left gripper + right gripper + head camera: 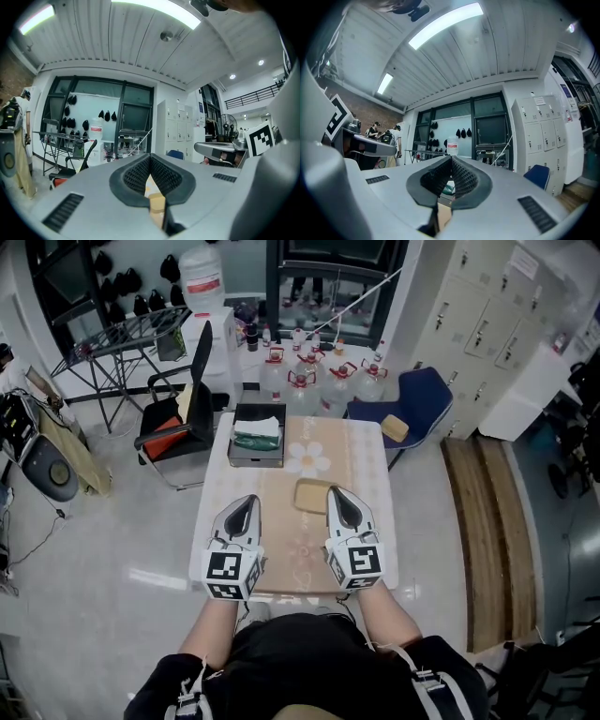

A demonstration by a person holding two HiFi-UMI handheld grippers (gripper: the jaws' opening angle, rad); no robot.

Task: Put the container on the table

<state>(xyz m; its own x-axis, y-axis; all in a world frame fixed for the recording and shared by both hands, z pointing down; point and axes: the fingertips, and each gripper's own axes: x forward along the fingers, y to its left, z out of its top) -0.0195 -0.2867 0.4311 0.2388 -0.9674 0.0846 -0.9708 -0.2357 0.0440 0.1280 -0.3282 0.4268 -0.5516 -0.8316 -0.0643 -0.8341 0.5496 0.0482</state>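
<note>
A small tan rectangular container (310,495) lies flat on the middle of the table (361,457), which has a beige flowered cloth. My right gripper (336,491) is shut with nothing in it, its tip just right of the container's right edge. Over the table's near left part my left gripper (247,501) is also level, its pads meeting and empty, a short way left of the container. In the left gripper view the container (157,205) shows as a tan strip below the closed pads. In the right gripper view, tan container (443,214) peeks through the same way.
A dark open box (257,435) with white and green things in it sits at the table's far left. Beyond the table are a black chair (183,409), a blue chair (417,397) and several water bottles (309,376). Wooden planks (487,531) lie on the floor at right.
</note>
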